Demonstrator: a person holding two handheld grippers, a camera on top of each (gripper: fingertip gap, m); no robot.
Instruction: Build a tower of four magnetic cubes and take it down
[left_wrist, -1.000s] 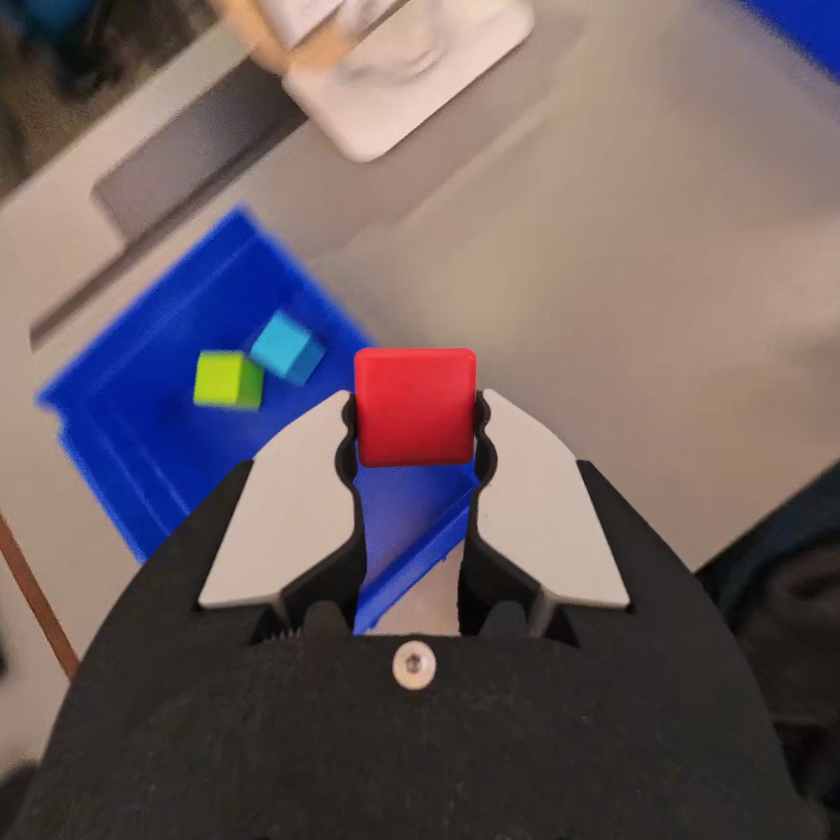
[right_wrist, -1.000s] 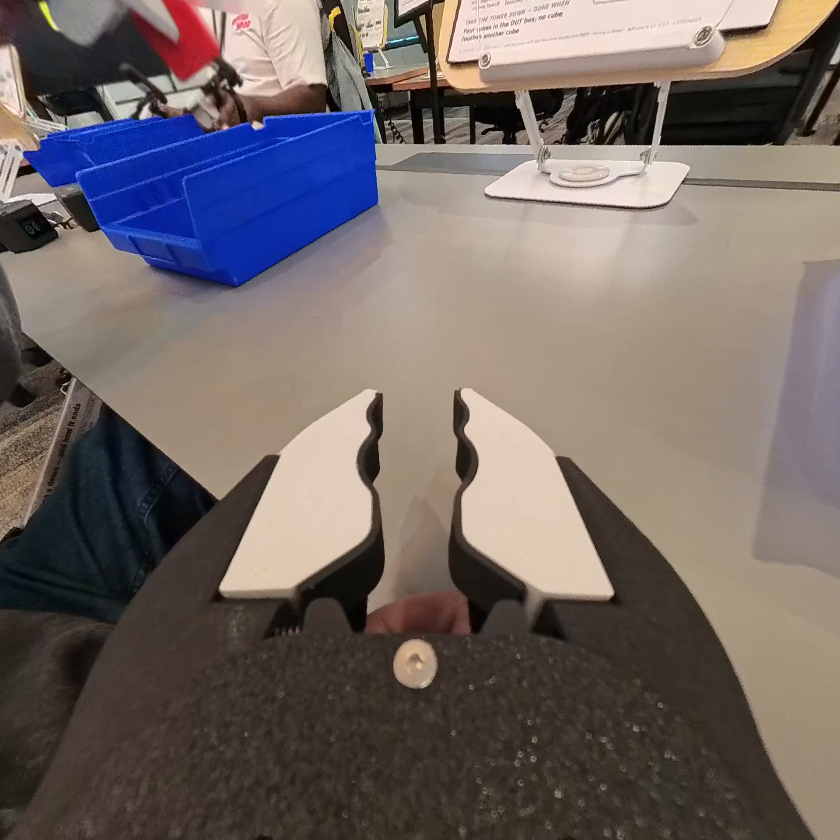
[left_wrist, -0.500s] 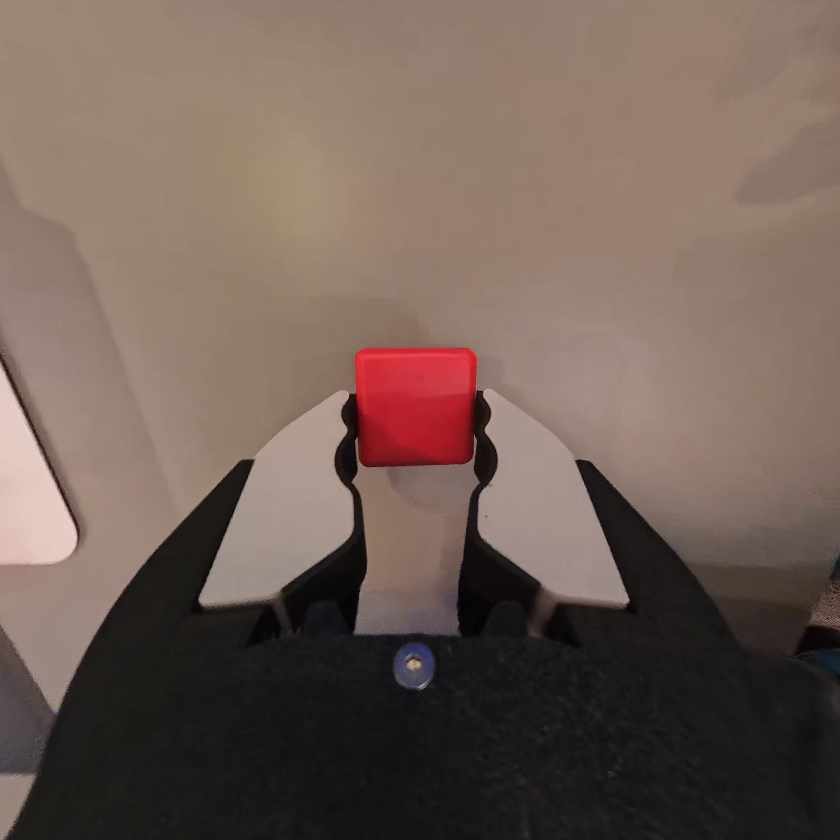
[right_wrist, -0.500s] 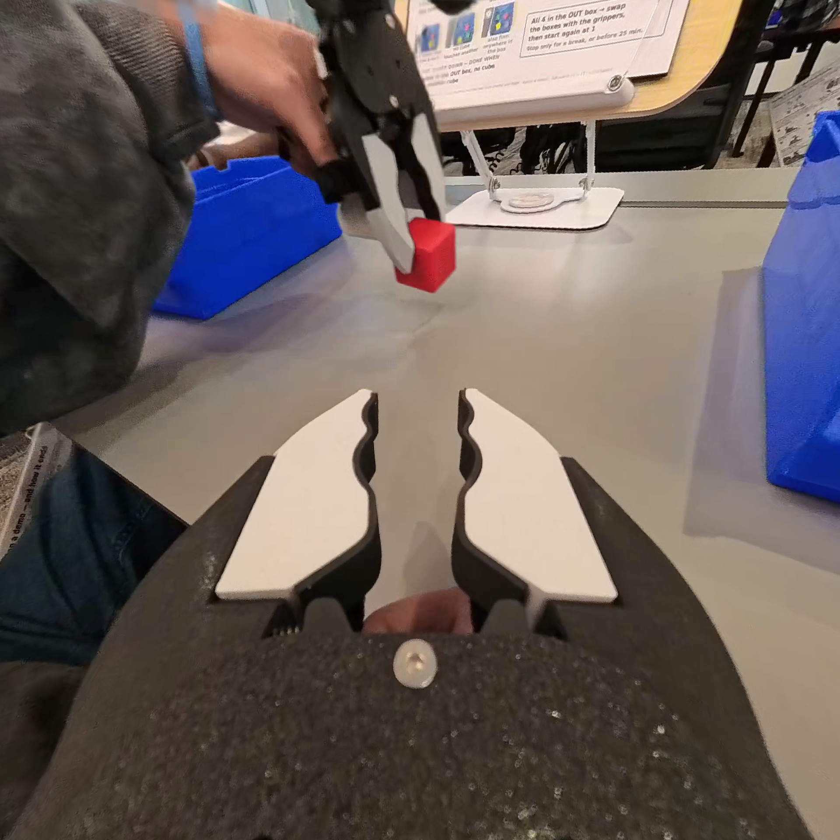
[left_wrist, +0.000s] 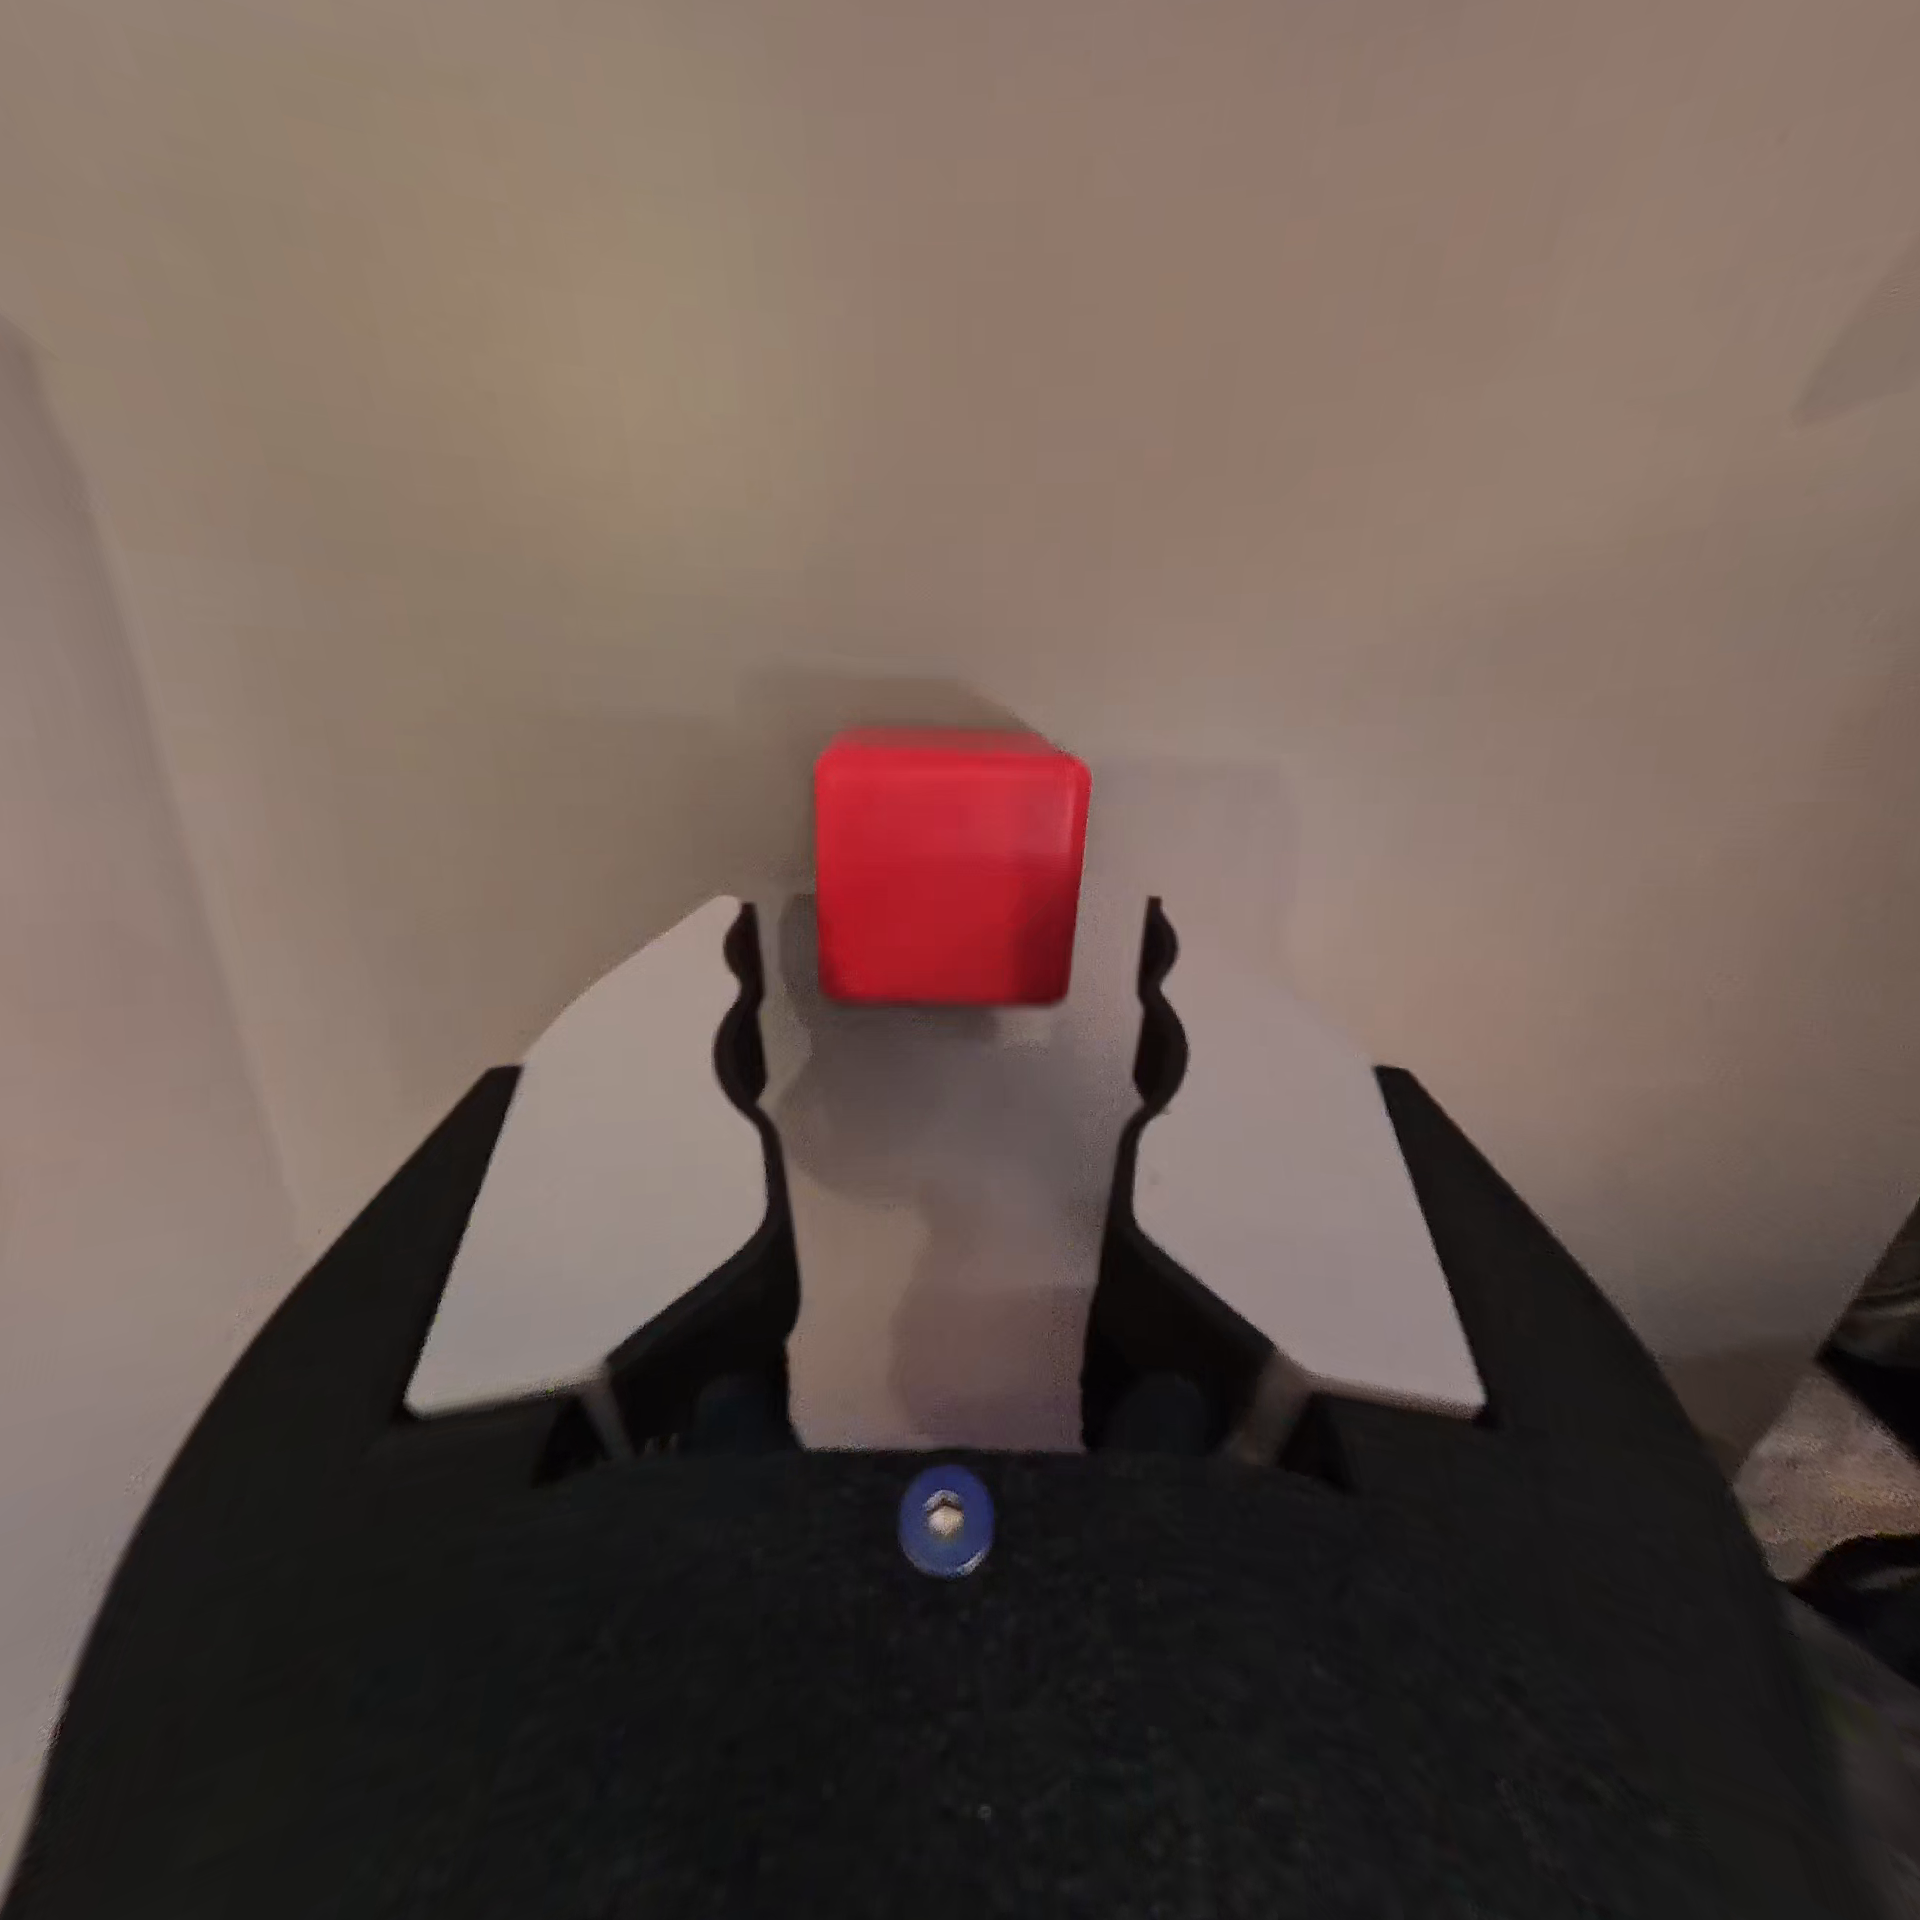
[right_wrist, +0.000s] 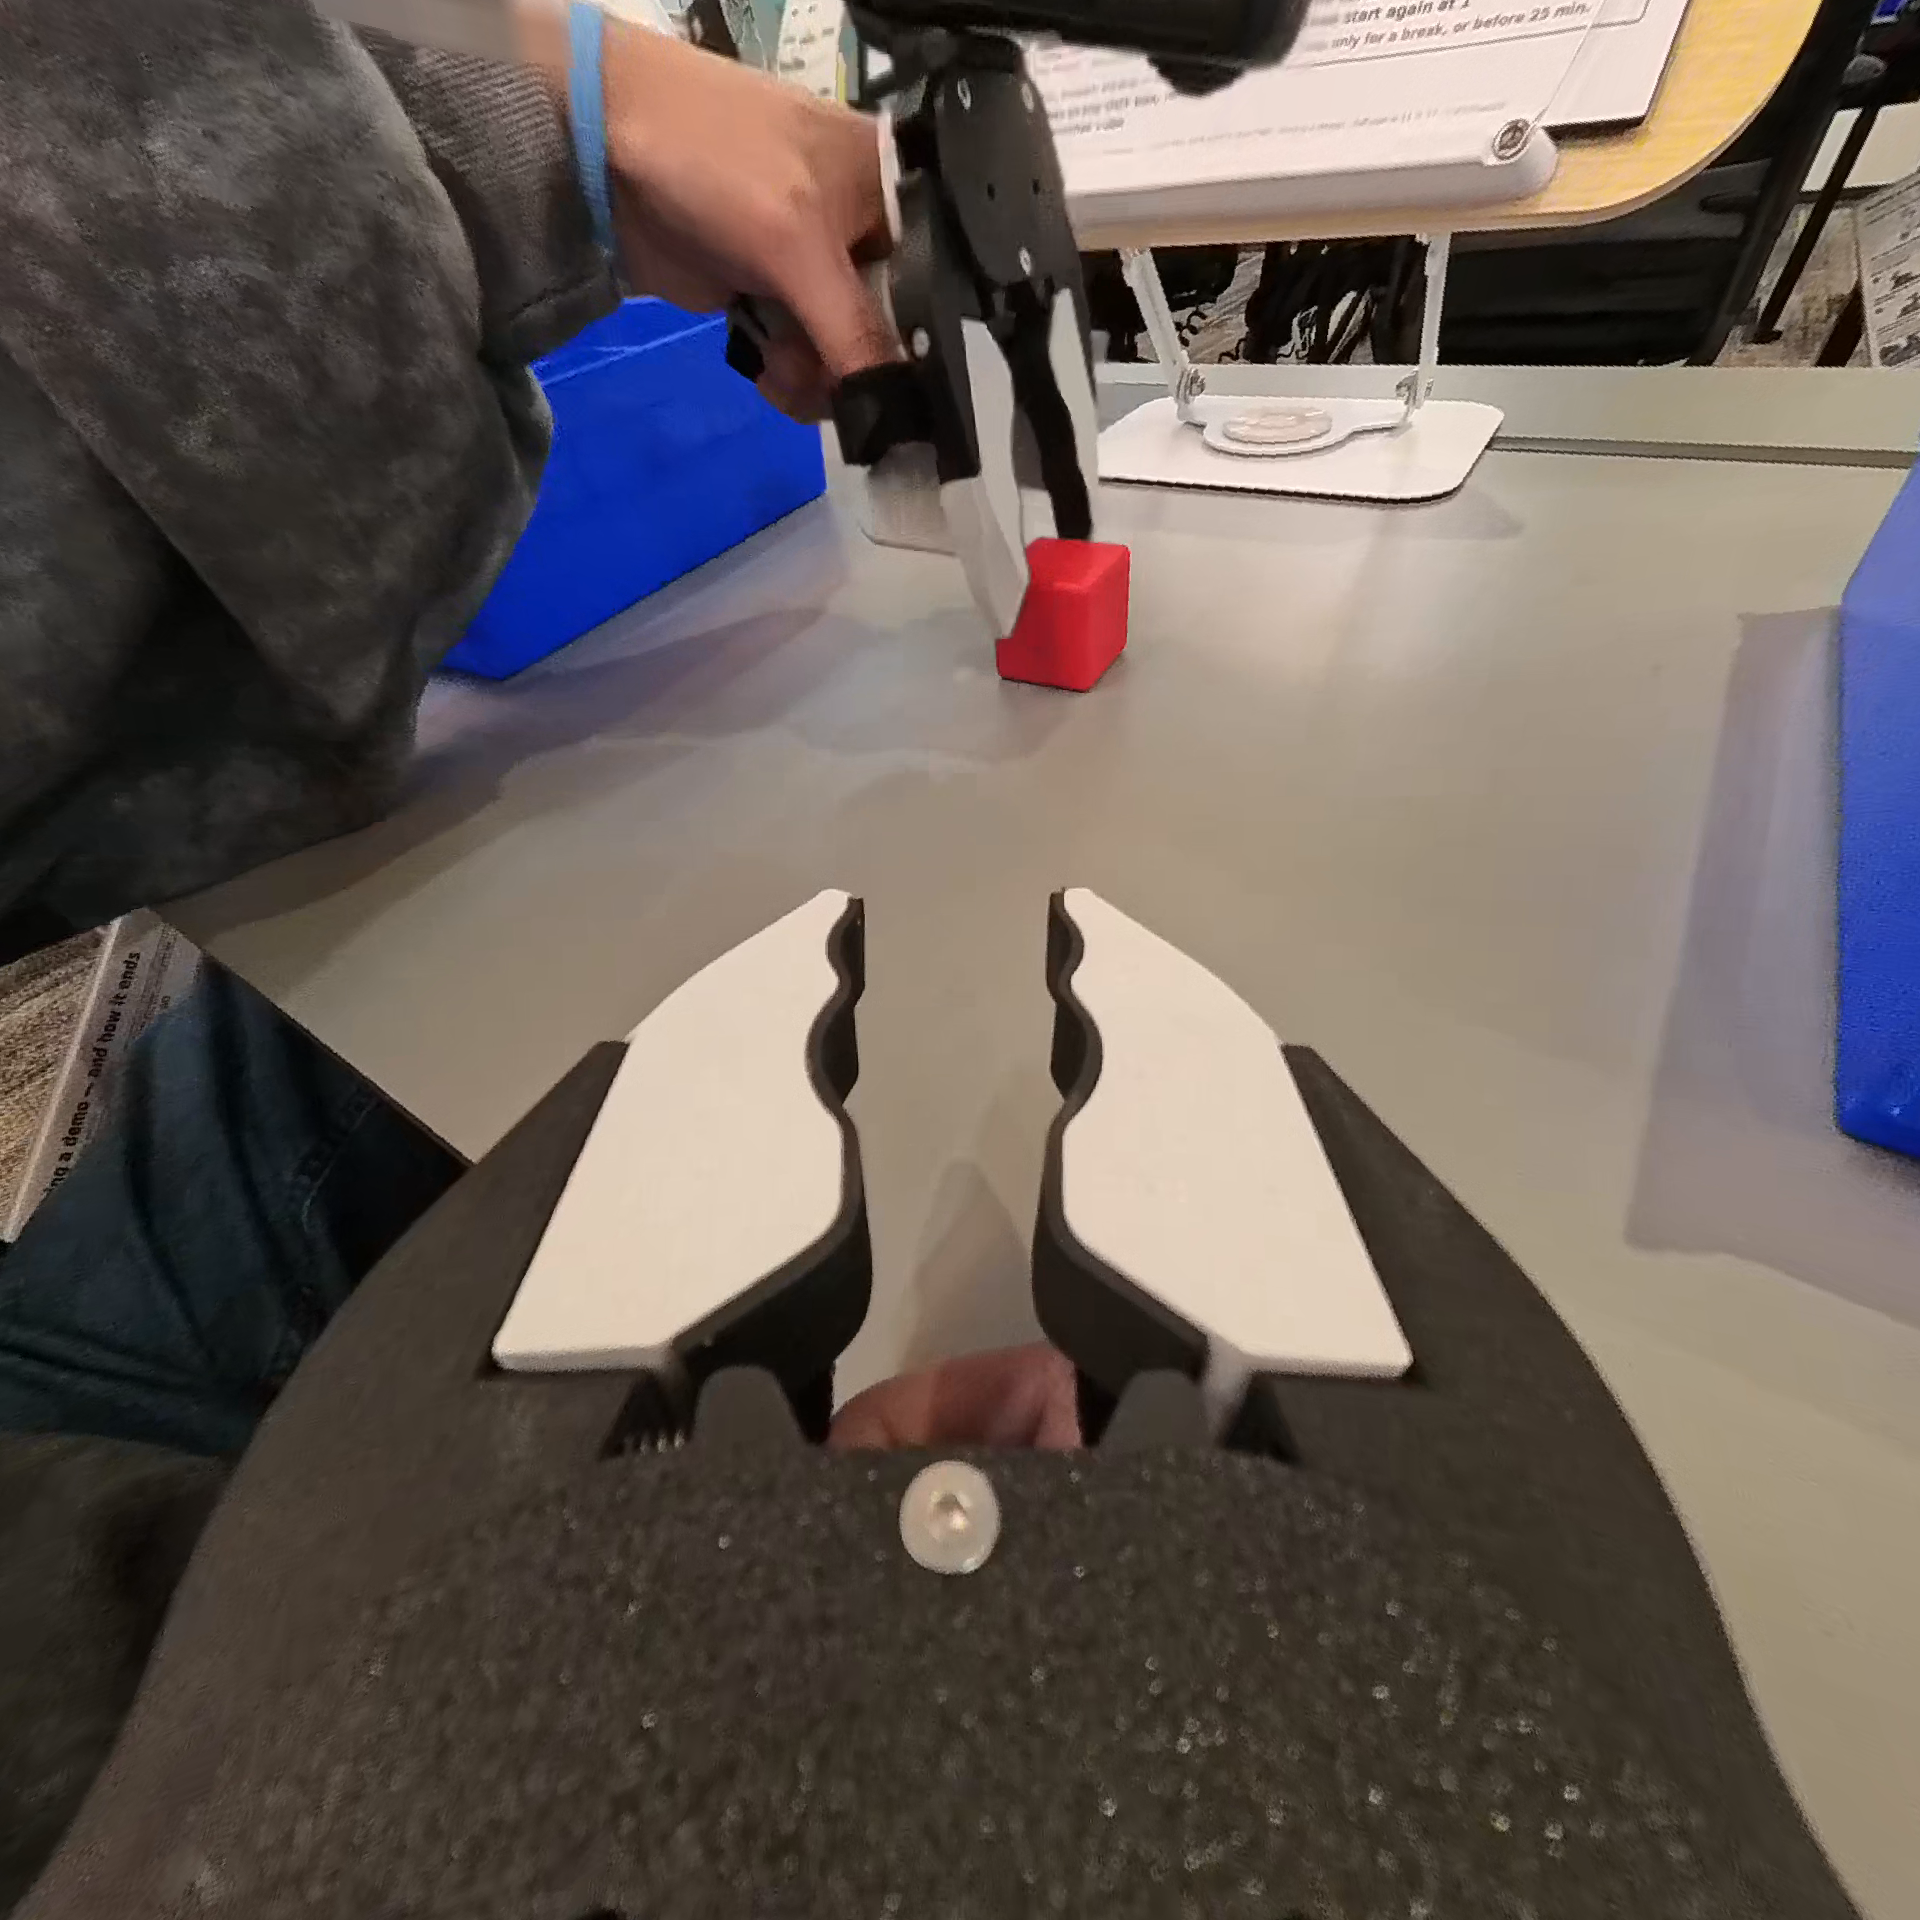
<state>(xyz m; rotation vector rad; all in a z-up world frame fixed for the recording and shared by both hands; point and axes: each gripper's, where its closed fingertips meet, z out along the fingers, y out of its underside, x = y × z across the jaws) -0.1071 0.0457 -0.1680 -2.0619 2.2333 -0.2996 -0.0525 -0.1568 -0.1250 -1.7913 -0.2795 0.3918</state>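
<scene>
Although the task calls for four cubes, only one shows: a single red cube sitting flat on the grey table. From the left wrist view it lies just ahead of the left gripper, between the two fingertips, with a gap on each side, so the jaws are parted and grip nothing. The right wrist view shows that same gripper pointing steeply down over the cube, one white finger close against the cube's near-left face; whether it touches I cannot tell. A person's hand in a grey sleeve holds it from the left. The right gripper hovers low and nearly level above the table, well short of the cube, its jaws spread and empty. Two blue bins show: one far ahead to its left, behind the sleeve, another at its right. One white stand sits beyond the cube.
</scene>
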